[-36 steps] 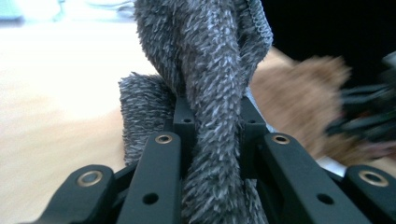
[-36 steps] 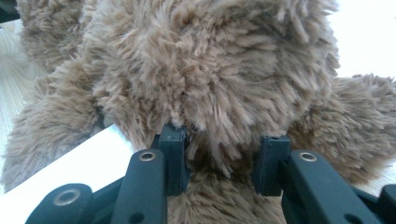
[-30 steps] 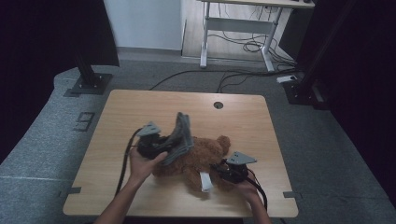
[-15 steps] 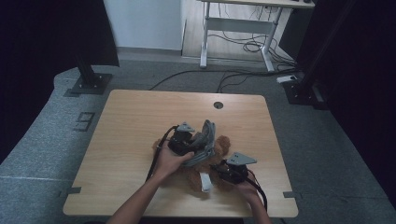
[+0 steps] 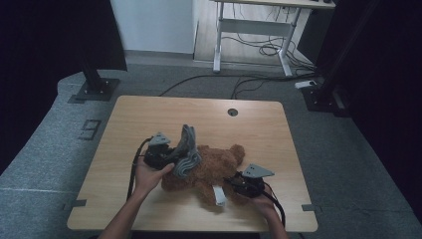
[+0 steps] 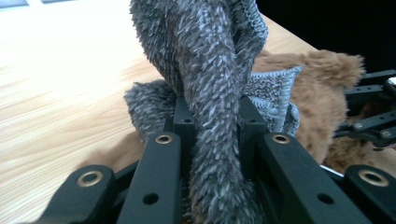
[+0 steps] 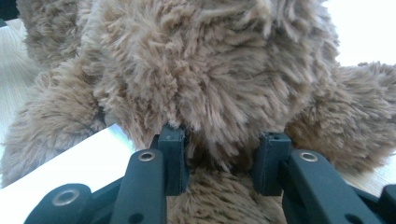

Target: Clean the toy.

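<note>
Item 1: brown plush bear (image 5: 214,167), lying flat near the middle of the wooden counter (image 5: 149,114), slightly toward the near edge, between the two hands. Long-pile fur over soft stuffing; judged light, fully compressible, not fragile, unlikely to slip. A white sewn-in label (image 5: 219,195) sticks out at its near side.

Item 2: grey knitted garment (image 5: 185,152), fuzzy outside, ribbed knit inside, resting on the bear's left part and rising up from it. Judged limp and stretchy, with no shape of its own; it will sag wherever unsupported.

Left gripper (image 5: 171,158): fingers (image 6: 183,122) clenched on a bunched fold of the grey garment, lifting it just left of the bear.

Right gripper (image 5: 238,183): fingers (image 7: 172,140) clenched on a limb of the bear at its near right, pinning it down.

Handling note: grip the garment at a hem or rib edge, the bear at a limb or a thick tuft; loose fur alone will likely pull free.
</note>
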The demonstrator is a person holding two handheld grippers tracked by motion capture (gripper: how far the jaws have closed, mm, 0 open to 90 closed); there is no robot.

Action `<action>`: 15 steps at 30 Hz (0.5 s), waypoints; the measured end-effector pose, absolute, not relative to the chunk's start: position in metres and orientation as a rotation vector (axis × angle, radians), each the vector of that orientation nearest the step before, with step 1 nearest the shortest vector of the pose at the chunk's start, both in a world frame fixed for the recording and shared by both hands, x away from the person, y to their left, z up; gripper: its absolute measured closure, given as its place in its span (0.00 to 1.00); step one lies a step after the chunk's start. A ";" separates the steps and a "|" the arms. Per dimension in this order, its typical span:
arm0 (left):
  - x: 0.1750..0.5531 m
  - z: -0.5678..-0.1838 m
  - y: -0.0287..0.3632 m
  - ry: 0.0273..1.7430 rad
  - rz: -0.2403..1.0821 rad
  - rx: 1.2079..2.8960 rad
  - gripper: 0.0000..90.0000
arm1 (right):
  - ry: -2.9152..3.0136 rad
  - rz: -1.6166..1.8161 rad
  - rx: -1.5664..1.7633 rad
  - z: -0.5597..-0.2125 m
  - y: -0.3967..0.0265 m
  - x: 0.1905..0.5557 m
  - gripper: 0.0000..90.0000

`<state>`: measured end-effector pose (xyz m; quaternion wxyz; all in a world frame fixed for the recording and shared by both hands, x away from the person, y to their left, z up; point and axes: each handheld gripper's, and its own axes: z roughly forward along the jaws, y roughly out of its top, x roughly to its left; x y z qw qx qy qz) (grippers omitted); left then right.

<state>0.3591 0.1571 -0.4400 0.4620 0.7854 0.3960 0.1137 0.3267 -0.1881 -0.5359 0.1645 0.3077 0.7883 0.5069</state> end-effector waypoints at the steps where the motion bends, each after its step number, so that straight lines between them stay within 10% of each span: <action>1: 0.358 -0.441 0.163 0.985 0.275 1.920 0.84 | 2.246 1.451 0.879 -0.536 -0.188 0.327 0.69; 15: 0.348 -0.483 0.216 1.138 0.247 1.891 0.83 | 2.239 1.429 0.884 -0.537 -0.188 0.324 0.69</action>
